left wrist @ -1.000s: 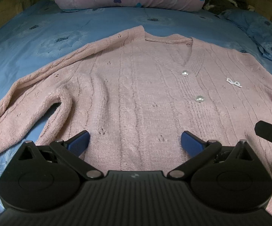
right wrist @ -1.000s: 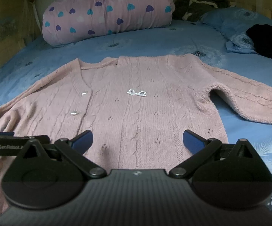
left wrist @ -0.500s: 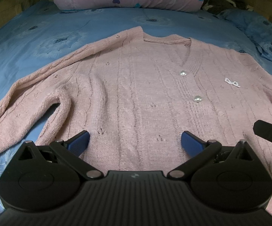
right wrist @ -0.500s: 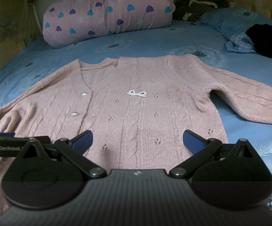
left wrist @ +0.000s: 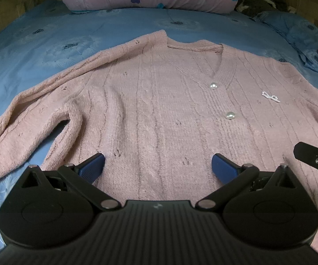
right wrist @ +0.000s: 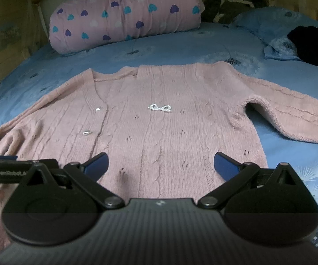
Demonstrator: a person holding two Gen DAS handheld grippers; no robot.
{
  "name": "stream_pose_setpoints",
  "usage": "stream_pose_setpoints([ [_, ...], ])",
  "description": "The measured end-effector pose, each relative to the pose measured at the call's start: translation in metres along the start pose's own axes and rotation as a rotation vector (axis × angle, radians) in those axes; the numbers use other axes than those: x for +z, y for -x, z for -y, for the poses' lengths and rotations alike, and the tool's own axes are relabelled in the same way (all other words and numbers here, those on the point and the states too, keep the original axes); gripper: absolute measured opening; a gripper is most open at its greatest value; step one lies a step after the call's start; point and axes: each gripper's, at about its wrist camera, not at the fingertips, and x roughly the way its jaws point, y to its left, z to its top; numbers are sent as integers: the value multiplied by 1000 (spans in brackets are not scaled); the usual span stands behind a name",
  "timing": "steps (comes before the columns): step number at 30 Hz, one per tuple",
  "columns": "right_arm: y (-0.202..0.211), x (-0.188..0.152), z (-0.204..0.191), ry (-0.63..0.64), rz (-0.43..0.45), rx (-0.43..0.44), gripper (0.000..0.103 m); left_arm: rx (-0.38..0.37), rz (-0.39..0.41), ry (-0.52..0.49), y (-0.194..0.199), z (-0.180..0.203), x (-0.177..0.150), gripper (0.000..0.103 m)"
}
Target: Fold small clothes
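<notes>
The pink cardigan (left wrist: 159, 114) lies flat, front up, on the bed (left wrist: 48, 39), sleeves spread, ready for folding. The left gripper (left wrist: 158, 167) and right gripper (right wrist: 161, 165) hover over its hem, fingers wide apart and empty. Ahead and beside the fingers, open blue sheet borders each sleeve.

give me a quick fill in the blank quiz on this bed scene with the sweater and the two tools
1. The pink cable-knit cardigan lies spread flat on a ____ bedsheet.
2. The fingers of the left tool and the right tool stand ____, holding nothing.
3. The small beaded decoration on the cardigan's chest is shaped like a ____.
4. The rolled pink quilt at the head of the bed is printed with ____.

Missing words: blue; open; bow; hearts
</notes>
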Motion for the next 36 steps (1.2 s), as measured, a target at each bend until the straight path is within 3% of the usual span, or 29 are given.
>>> stream_pose_setpoints([
  [18, 6, 4, 5, -2, 6, 25, 103, -29, -15, -11, 1, -1, 1, 103],
  [36, 29, 7, 36, -49, -15, -49, 103, -66, -31, -2, 4, 0, 0, 103],
])
